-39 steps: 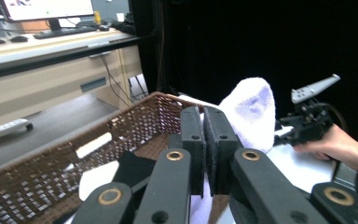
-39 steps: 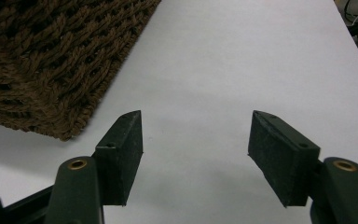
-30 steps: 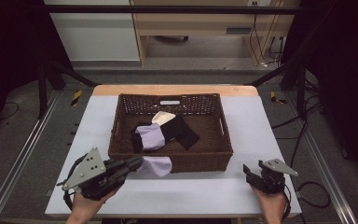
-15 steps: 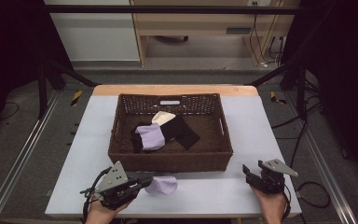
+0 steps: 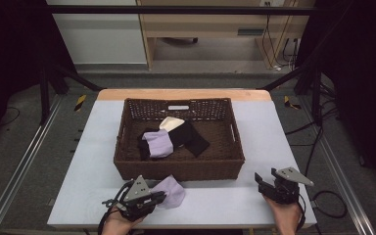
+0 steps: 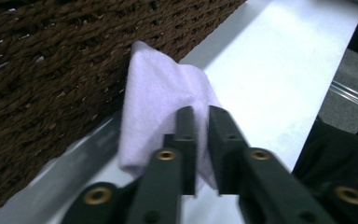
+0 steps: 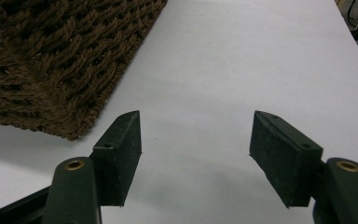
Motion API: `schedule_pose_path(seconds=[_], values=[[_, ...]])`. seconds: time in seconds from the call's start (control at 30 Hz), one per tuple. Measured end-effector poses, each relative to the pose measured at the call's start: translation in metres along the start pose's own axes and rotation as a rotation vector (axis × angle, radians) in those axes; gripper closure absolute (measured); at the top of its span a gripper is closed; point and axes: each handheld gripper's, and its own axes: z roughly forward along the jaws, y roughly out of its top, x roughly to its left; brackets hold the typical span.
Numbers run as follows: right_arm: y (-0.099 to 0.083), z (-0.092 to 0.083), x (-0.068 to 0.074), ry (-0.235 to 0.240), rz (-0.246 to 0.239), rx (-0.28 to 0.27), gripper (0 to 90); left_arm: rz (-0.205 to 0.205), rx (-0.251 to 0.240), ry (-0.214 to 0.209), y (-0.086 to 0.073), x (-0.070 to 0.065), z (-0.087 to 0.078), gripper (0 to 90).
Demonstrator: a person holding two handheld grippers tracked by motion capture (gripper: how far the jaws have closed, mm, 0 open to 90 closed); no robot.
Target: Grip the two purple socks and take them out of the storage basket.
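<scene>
in the high view, a brown wicker basket (image 5: 127, 161) is seen on the middle of a pale tabletop (image 5: 88, 161), with a few folded cloths lying inside it: a lilac one (image 5: 156, 143), a black one (image 5: 188, 138) and a cream one (image 5: 171, 123). a second lilac cloth (image 5: 171, 192) is laid on the tabletop just in front of the basket's near wall, towards its left half. the left gripper (image 5: 157, 198) is held low at the near left, its fingers reaching the near edge of that cloth. the right gripper (image 5: 264, 180) is held at the near right, well apart from the basket and the cloth, above bare tabletop. in the left gripper view, the lilac cloth (image 6: 163, 107) is seen leaning against the woven wall of the basket (image 6: 42, 70), its lower part resting on the tabletop (image 6: 270, 88). the left gripper (image 6: 201, 135) is shown with its two black fingers (image 6: 186, 135) standing a narrow slit apart; they have just been opening, and cloth is seen through the gap and behind the tips, though whether the pads press on it cannot be told. in the right gripper view, the right gripper (image 7: 196, 135) is shown with its fingers (image 7: 121, 149) spread wide, nothing between them but the tabletop (image 7: 242, 60), and a corner of the basket (image 7: 51, 56) is seen at the upper left.
</scene>
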Motion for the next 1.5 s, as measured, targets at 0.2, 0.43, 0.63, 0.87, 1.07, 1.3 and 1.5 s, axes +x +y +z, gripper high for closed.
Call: schedule_pose_path(seconds=[0.2,0.43,0.63,0.87,1.07,1.3,1.5], values=[[0.000,0.000,0.000,-0.003,0.001,-0.003,33.6,-0.022,-0.051,0.017,0.006,-0.001,-0.011,61.4],[0.000,-0.001,-0.001,-0.006,0.003,-0.012,33.0,-0.047,-0.118,0.064,0.015,0.003,-0.029,50.2],[-0.001,-0.001,-0.002,-0.005,0.003,-0.020,31.8,-0.053,-0.192,0.113,0.026,0.011,-0.048,46.8],[-0.001,-0.001,-0.002,-0.006,-0.001,-0.026,31.8,-0.081,-0.261,0.169,0.040,0.026,-0.065,46.8],[-0.001,-0.001,-0.003,-0.005,0.002,-0.026,32.5,-0.081,-0.320,0.216,0.064,0.041,-0.076,46.4],[-0.001,0.000,-0.004,-0.008,0.004,-0.030,32.5,-0.095,-0.310,0.284,0.094,0.067,-0.070,45.9],[0.000,0.000,-0.003,-0.007,0.001,-0.029,32.5,-0.129,-0.285,0.304,0.116,0.088,-0.055,45.7]])
